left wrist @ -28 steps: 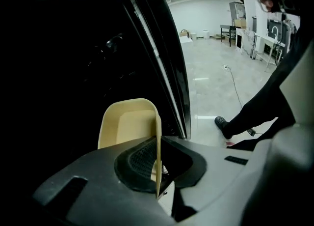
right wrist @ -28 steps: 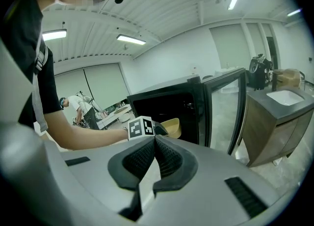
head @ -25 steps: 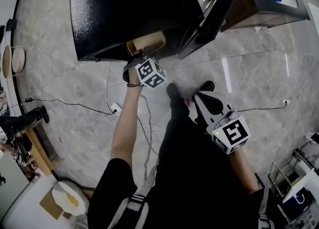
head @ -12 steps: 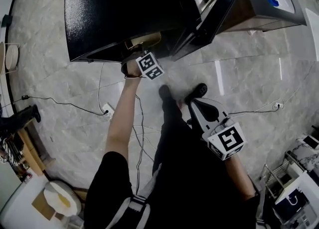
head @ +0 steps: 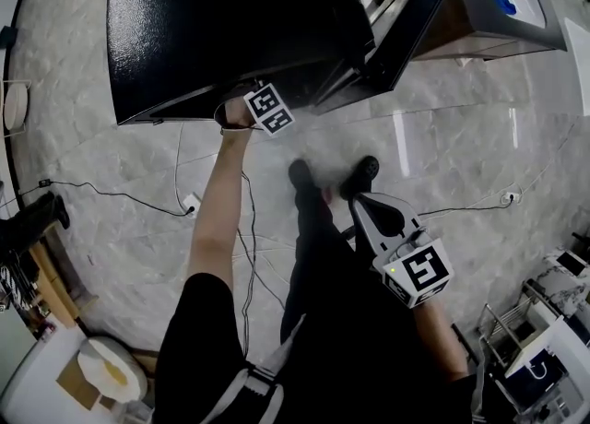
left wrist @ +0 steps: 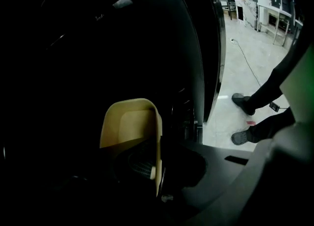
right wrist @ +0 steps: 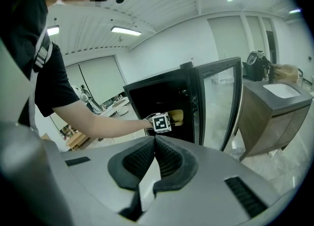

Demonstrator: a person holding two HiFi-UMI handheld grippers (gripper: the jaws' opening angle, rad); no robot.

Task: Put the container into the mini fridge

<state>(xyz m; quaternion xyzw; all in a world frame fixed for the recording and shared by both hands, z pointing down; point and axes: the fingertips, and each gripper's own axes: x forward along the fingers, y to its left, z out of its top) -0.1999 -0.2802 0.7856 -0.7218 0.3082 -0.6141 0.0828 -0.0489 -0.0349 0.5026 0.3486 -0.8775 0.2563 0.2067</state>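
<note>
The black mini fridge (head: 230, 26) stands on the marble floor with its glass door (head: 410, 21) swung open. My left gripper (head: 269, 107) reaches into the opening, so the fridge top hides its jaws in the head view. In the left gripper view a pale yellow container (left wrist: 128, 124) sits in the dark interior, and my left gripper (left wrist: 154, 171) is shut on its right wall. From the right gripper view, the container (right wrist: 177, 117) shows inside the fridge (right wrist: 162, 99) behind the left gripper's marker cube (right wrist: 160, 123). My right gripper (right wrist: 154, 157) is shut and holds nothing, low beside the person's legs (head: 383, 219).
A grey cabinet (head: 502, 3) stands right of the open door. Cables (head: 138, 196) and a power strip (head: 191, 202) lie on the floor left of the arm. The person's shoes (head: 300, 173) are just in front of the fridge.
My left gripper has gone farther into the fridge with the container, which the head view no longer shows. The right gripper has barely shifted.
</note>
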